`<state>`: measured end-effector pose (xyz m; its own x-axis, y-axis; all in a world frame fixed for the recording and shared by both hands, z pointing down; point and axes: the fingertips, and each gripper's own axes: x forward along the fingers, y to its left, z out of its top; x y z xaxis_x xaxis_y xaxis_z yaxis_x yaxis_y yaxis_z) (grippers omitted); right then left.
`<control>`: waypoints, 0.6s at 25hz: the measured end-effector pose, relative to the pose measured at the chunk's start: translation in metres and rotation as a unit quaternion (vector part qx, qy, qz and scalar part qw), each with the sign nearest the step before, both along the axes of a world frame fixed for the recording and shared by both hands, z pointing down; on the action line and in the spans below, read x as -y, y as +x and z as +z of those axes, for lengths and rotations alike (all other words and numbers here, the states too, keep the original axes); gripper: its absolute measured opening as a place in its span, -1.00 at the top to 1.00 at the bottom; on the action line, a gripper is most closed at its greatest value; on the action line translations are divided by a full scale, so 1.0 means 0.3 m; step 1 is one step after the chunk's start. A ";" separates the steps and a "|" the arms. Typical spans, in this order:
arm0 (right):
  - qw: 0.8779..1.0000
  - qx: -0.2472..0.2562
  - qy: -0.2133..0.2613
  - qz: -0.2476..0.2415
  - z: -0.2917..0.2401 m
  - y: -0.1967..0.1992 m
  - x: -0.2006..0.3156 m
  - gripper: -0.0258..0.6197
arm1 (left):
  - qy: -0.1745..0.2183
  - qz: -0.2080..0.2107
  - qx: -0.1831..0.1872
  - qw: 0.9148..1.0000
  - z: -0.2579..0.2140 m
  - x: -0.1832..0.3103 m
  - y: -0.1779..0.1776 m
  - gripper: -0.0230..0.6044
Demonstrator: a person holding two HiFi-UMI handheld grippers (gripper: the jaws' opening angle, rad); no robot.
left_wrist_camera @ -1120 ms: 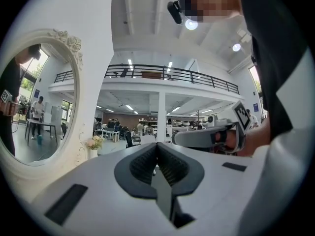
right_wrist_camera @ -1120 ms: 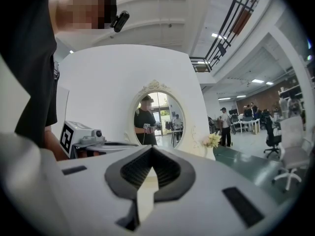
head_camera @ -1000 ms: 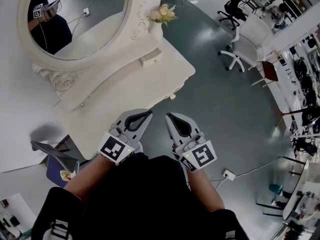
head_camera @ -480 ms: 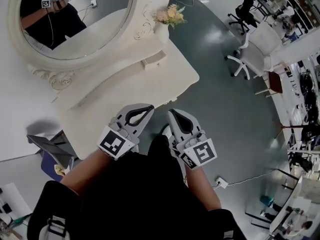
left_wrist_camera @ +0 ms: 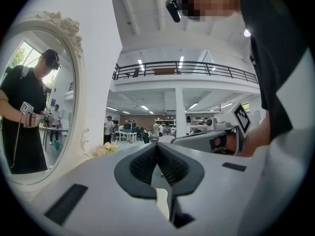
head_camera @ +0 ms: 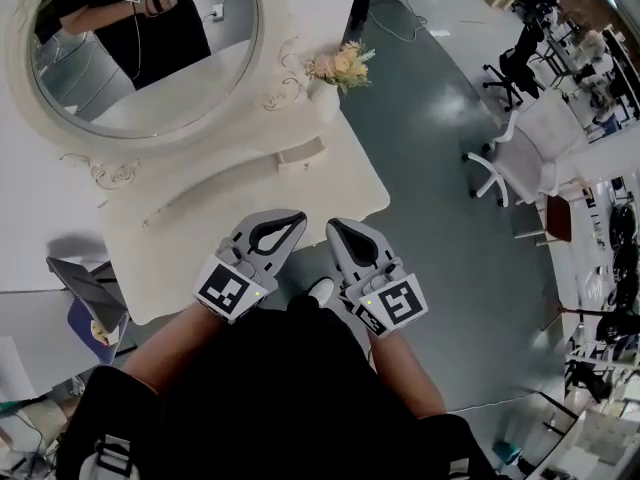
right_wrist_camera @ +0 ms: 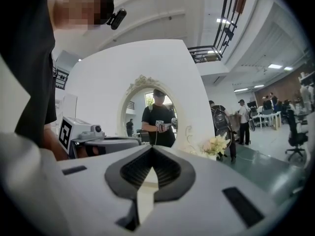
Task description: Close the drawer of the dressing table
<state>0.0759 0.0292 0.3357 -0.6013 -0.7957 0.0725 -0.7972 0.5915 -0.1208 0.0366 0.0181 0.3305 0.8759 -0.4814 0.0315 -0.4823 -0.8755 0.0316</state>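
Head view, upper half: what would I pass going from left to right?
Oval mirror → bunch of flowers → white office chair

Mirror (head_camera: 130, 68) cropped at top edge; drawer perhaps hidden beneath tabletop (head_camera: 250, 203).

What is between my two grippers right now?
In the head view, only a bare strip of floor and, lower down, a white shoe lie between the left gripper and the right gripper; both are shut.
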 end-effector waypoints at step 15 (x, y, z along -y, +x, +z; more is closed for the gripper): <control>0.998 -0.015 -0.013 -0.062 0.070 0.265 0.219 0.92 | -0.017 -0.083 0.008 0.996 0.054 0.169 0.243 0.95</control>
<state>0.1554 -0.0366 0.3567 -0.6920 -0.7131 0.1122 -0.7219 0.6824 -0.1150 0.1095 -0.0327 0.3467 0.7834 -0.6182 0.0639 -0.6212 -0.7819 0.0517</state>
